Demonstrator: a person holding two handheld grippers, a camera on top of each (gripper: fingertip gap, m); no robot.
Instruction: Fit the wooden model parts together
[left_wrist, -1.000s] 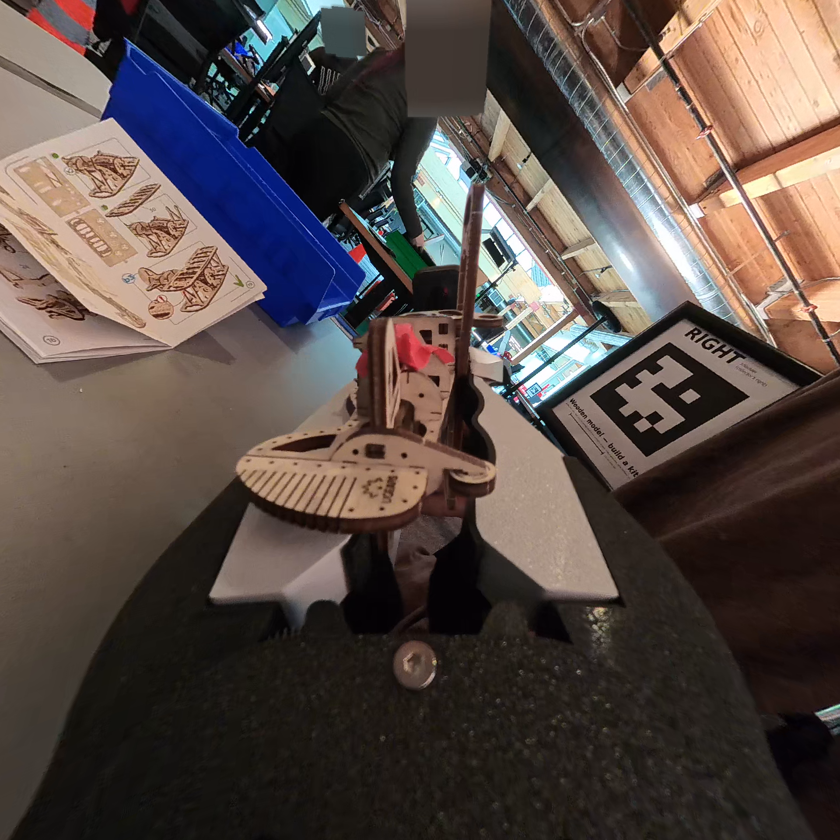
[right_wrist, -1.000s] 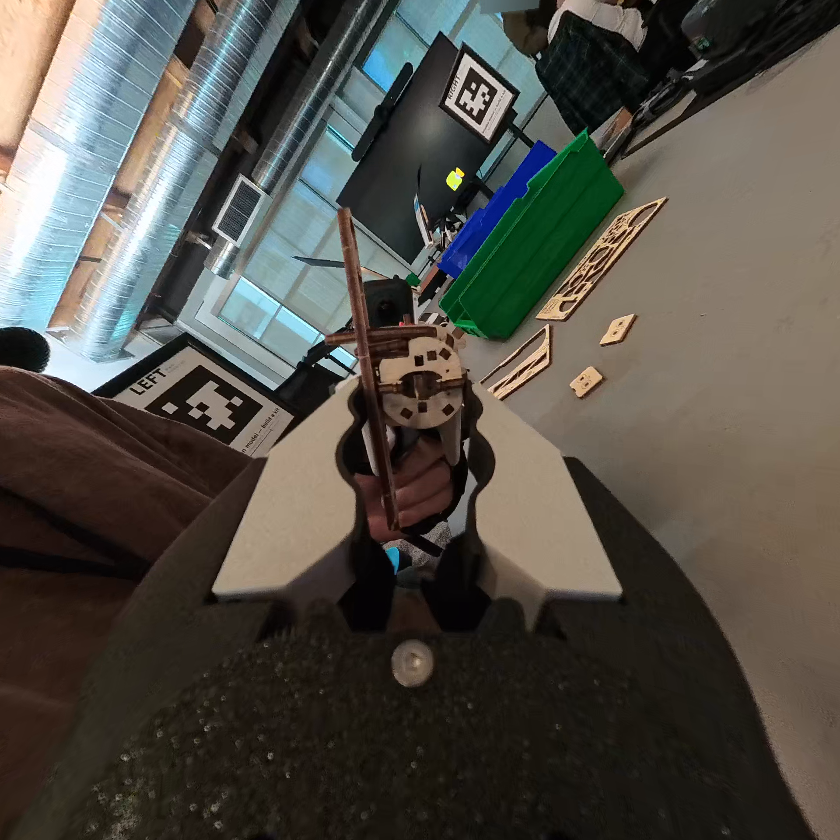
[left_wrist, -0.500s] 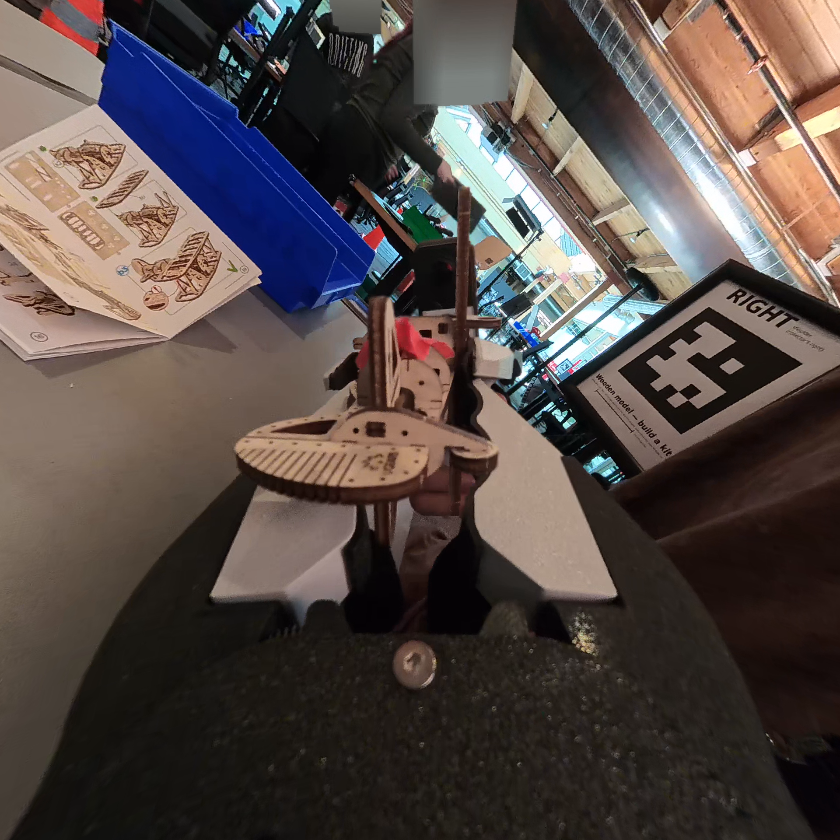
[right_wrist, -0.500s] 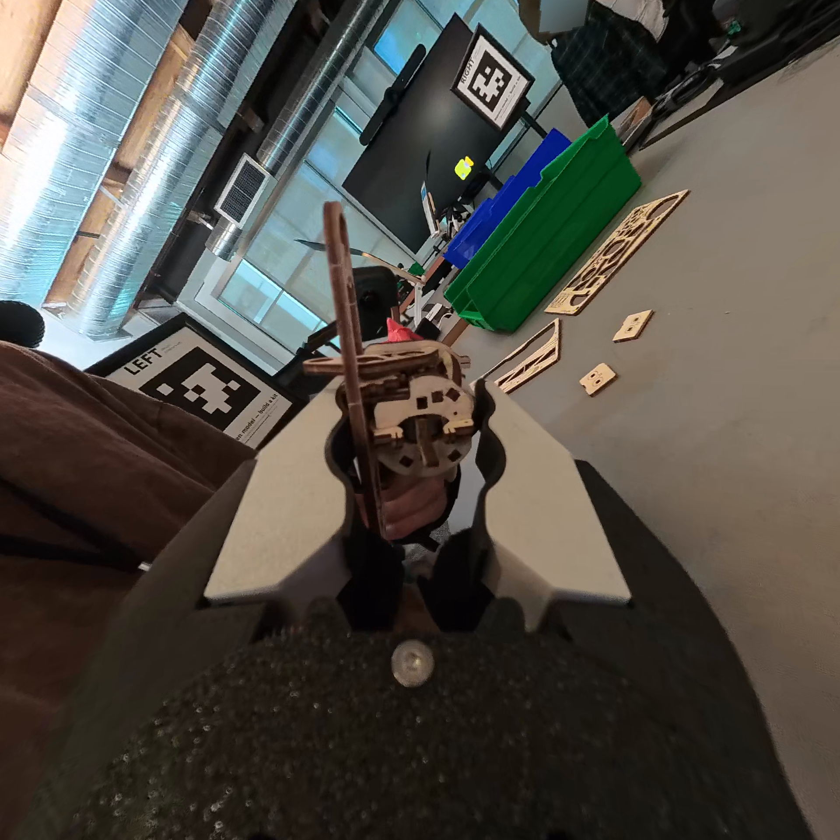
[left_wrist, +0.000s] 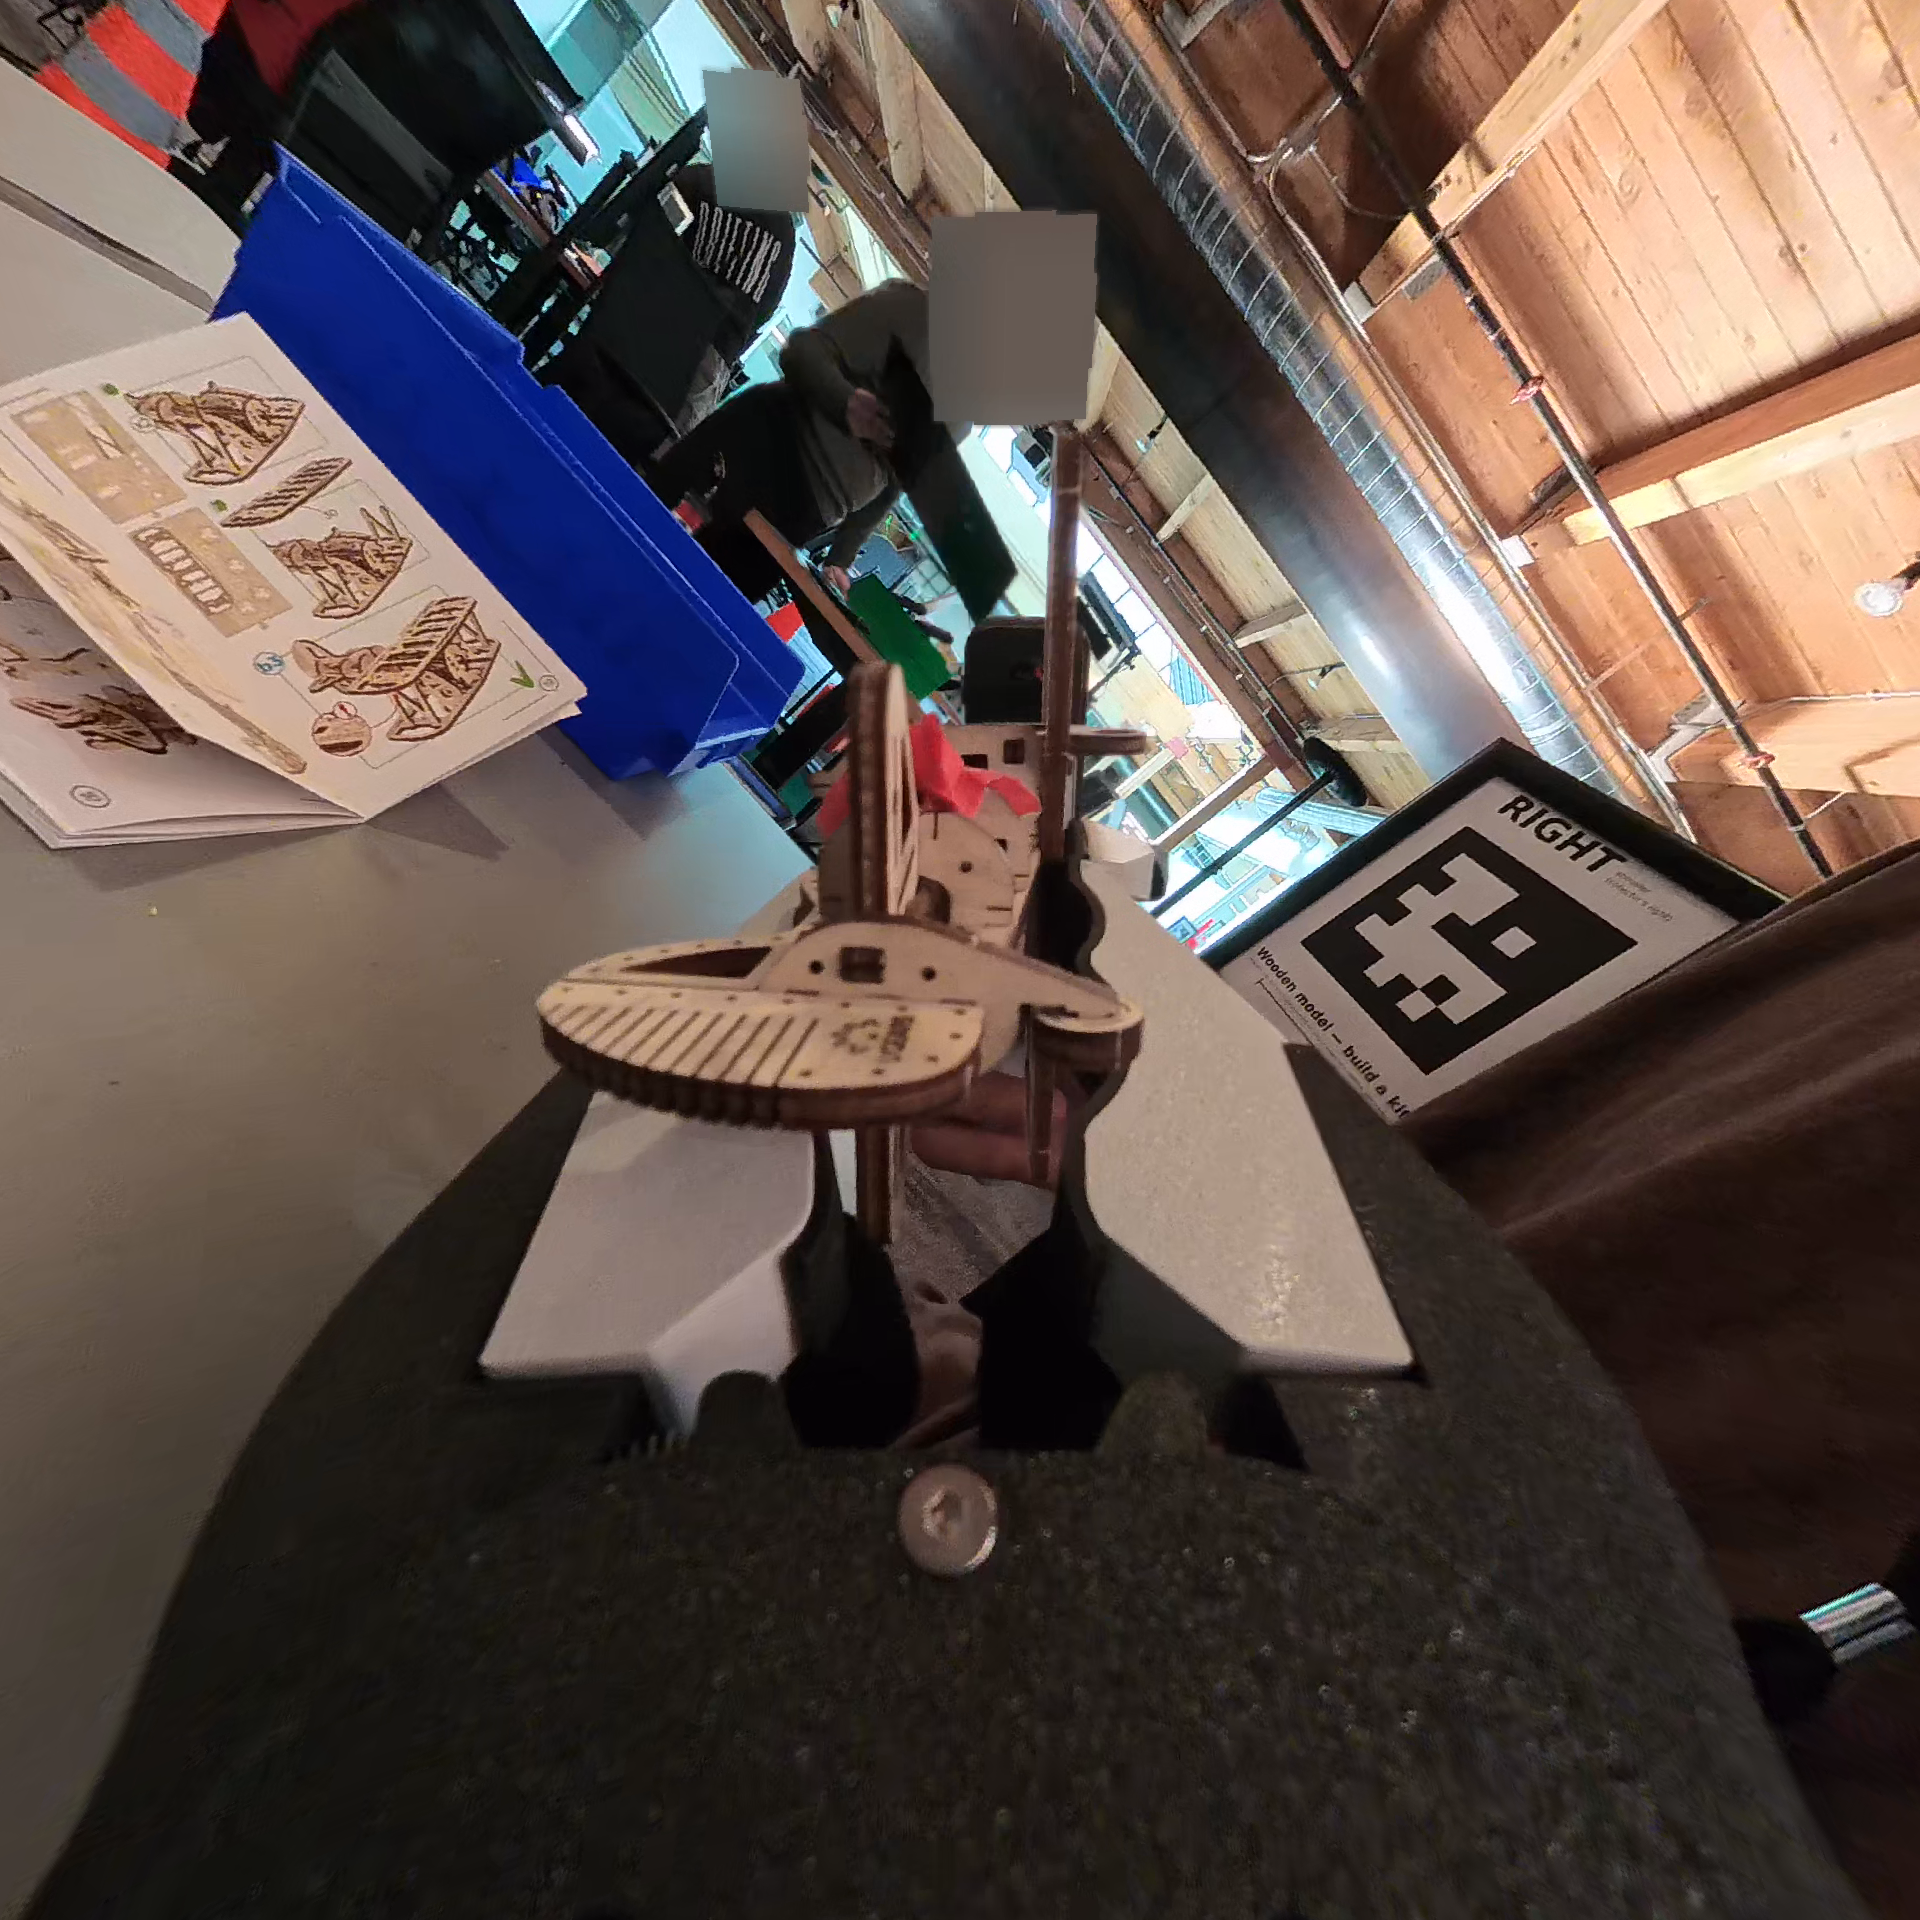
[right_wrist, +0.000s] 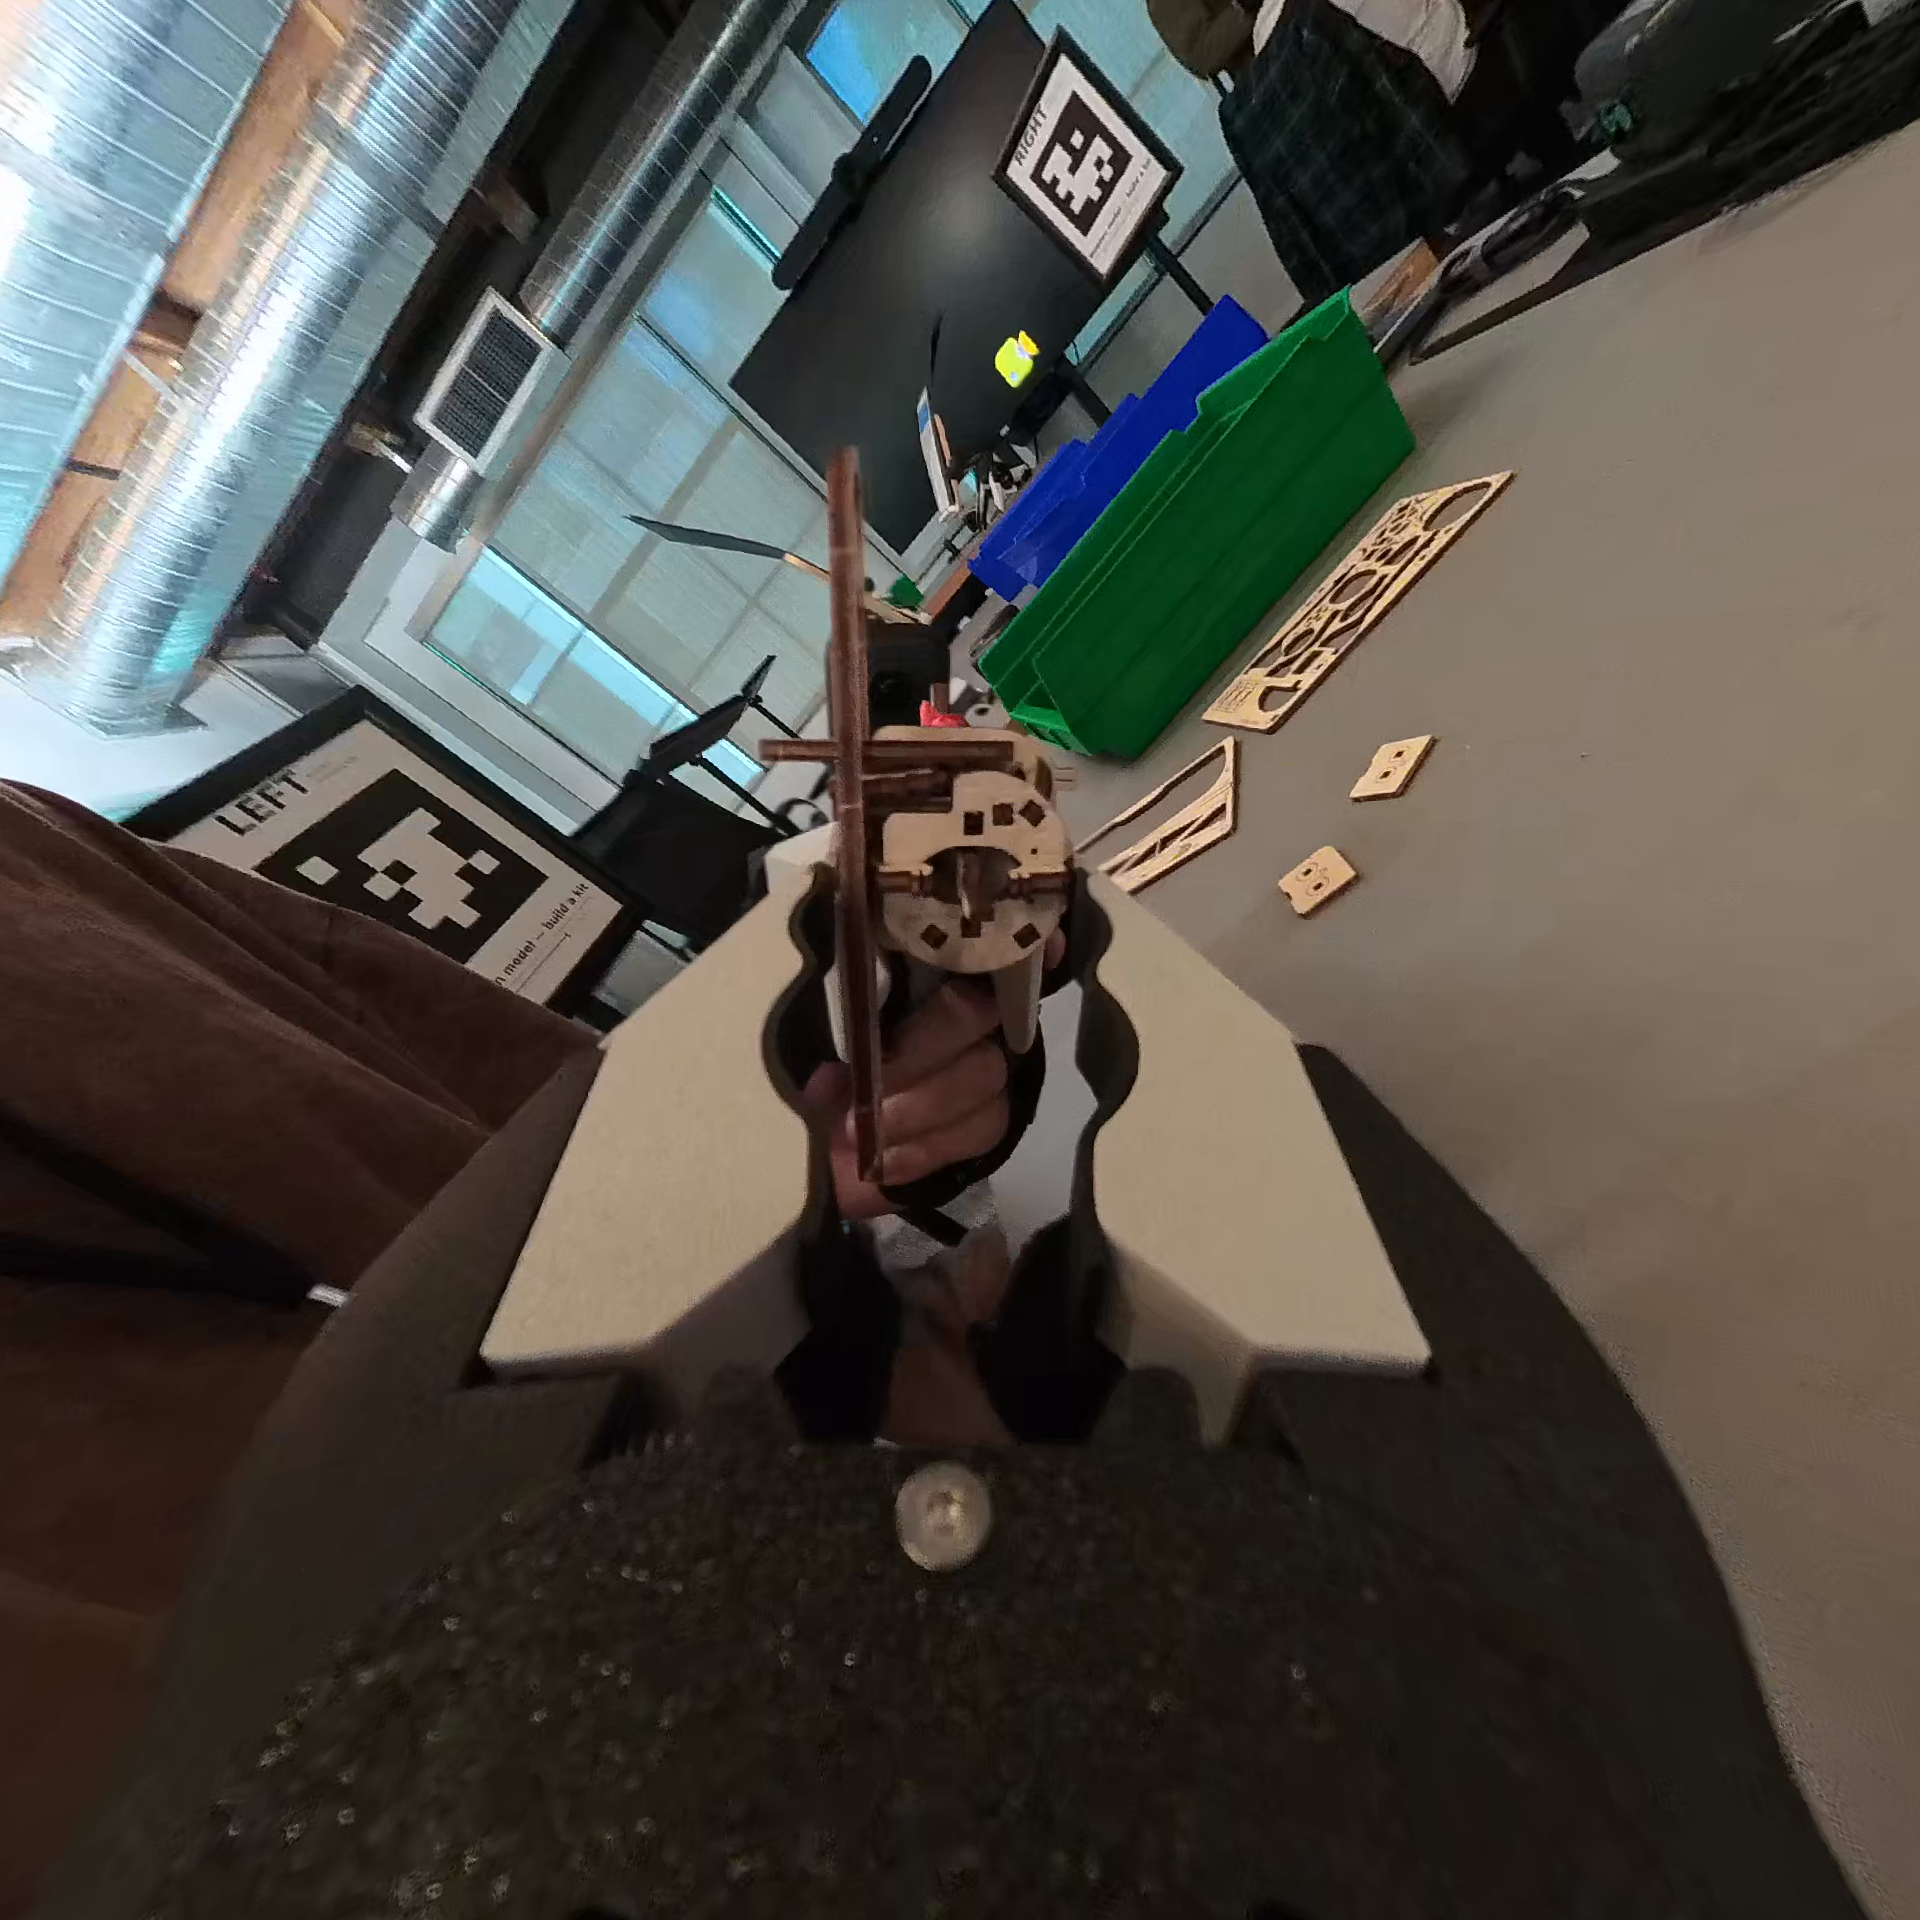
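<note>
Left wrist view: left claw (left_wrist: 956, 1049) clenched on tail of wooden plane model (left_wrist: 831, 1018), lifted clear of table (left_wrist: 260, 1039). Right claw (right_wrist: 940, 935) grips model's nose. Over last second, cameras shift slightly while model stays put between claws; long dark strip (right_wrist: 852, 810) still crosses body, apparently seated; joint likely being pressed home.

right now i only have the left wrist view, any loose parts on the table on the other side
Observer: Yes, two small wooden tabs lie on the table, apart from each other.
Operator: anything bigger near them
Observer: A punched-out sheet lies flat next to a green bin.
Operator: and the end facing away from me
Observer: The model ends in a round disc with small square holes, facing the right camera.
</note>
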